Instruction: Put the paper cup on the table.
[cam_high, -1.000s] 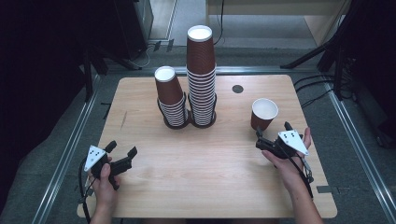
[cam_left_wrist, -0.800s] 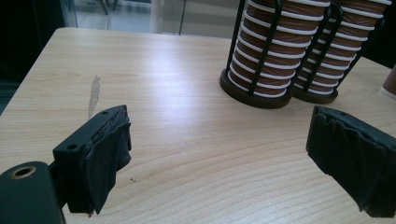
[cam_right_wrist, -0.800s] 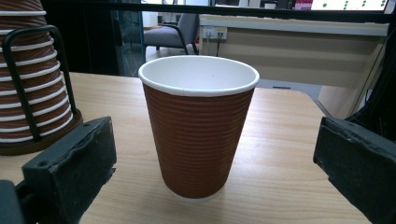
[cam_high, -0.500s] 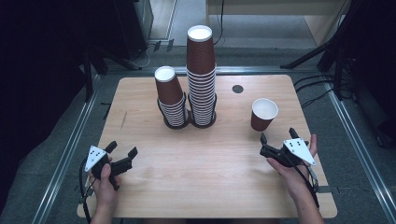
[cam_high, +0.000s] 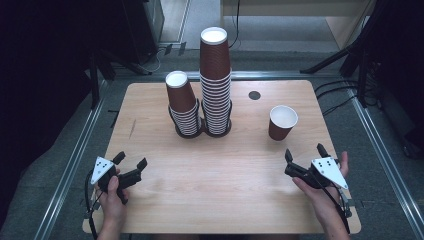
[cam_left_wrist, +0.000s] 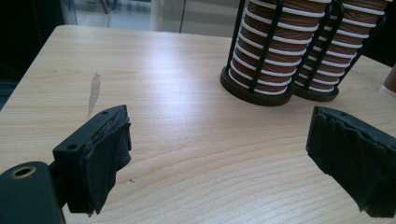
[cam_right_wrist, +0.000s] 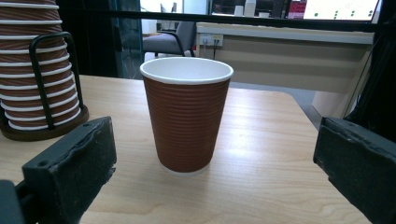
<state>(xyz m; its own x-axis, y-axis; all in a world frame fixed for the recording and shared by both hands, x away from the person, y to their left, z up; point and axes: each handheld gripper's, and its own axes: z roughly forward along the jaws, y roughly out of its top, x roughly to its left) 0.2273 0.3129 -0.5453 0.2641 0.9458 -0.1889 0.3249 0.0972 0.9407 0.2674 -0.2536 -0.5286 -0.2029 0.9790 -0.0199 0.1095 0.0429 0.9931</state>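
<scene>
While both hands rest near the front edge of the table (cam_high: 150, 210), the single paper cup (cam_high: 282, 122) stands upright on the right half, just ahead of the right gripper (cam_high: 303, 159) and framed squarely between its jaws in the right gripper view; those jaws gape wide and hold nothing. By my reading the right hand is the nearer one, so a straight push forward should bracket the cup; the left gripper (cam_high: 131, 163), also wide open and empty, points toward the two racked cup stacks (cam_high: 202, 107), well apart from the loose cup.
</scene>
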